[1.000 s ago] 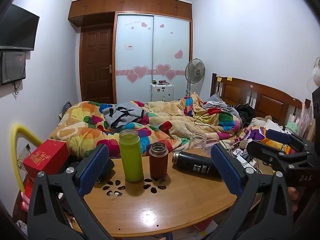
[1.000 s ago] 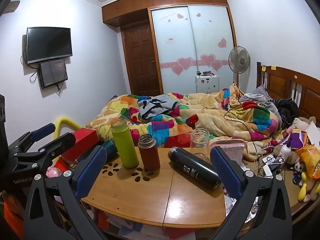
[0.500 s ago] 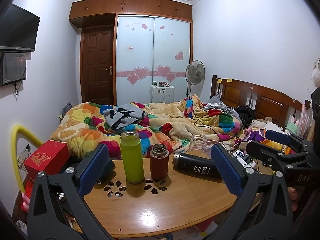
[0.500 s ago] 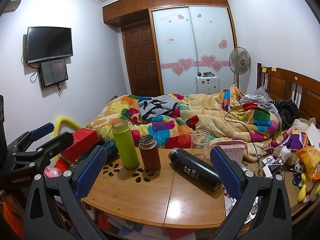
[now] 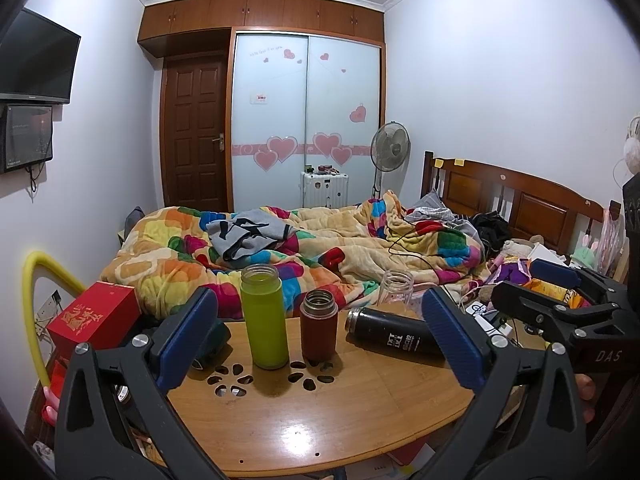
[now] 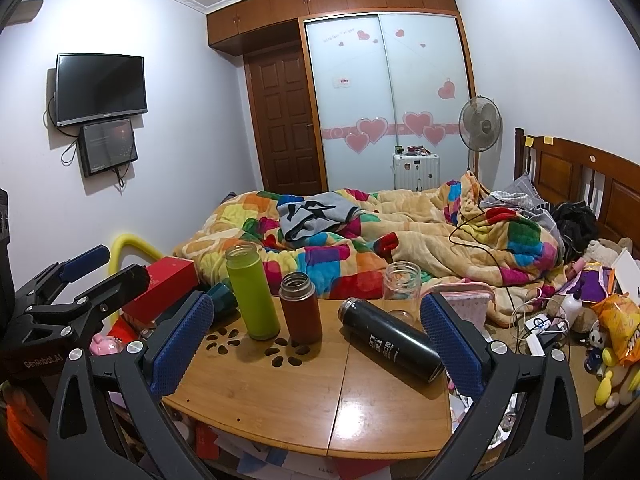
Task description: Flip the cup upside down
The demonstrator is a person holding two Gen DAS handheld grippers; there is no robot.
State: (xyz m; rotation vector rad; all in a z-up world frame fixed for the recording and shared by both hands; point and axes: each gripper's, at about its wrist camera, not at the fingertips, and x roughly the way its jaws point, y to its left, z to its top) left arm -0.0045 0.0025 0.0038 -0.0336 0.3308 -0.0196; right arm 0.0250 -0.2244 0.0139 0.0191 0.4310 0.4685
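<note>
On the round wooden table [image 5: 320, 420] stand a green cup [image 5: 265, 317] and a brown-red cup [image 5: 319, 326], both upright and open-topped. A black bottle [image 5: 394, 338] lies on its side to their right. A clear glass jar [image 5: 396, 290] stands upright at the table's far edge. The same cups show in the right wrist view: green [image 6: 252, 292], brown-red [image 6: 300, 308], black [image 6: 390, 344], clear jar [image 6: 401, 286]. My left gripper [image 5: 320, 340] is open and empty, short of the cups. My right gripper [image 6: 316, 344] is open and empty too.
A red box [image 5: 94, 316] and a dark teal cup [image 6: 220, 296] sit at the table's left edge. A bed with a colourful quilt [image 5: 320, 240] lies behind. Toys, cables and snack bags [image 6: 580, 320] clutter the right side. A yellow tube [image 5: 36, 300] arcs at the left.
Both views have shifted slightly, with the table objects sitting a little lower and nearer in frame. Nothing on the table has moved and both grippers stay open.
</note>
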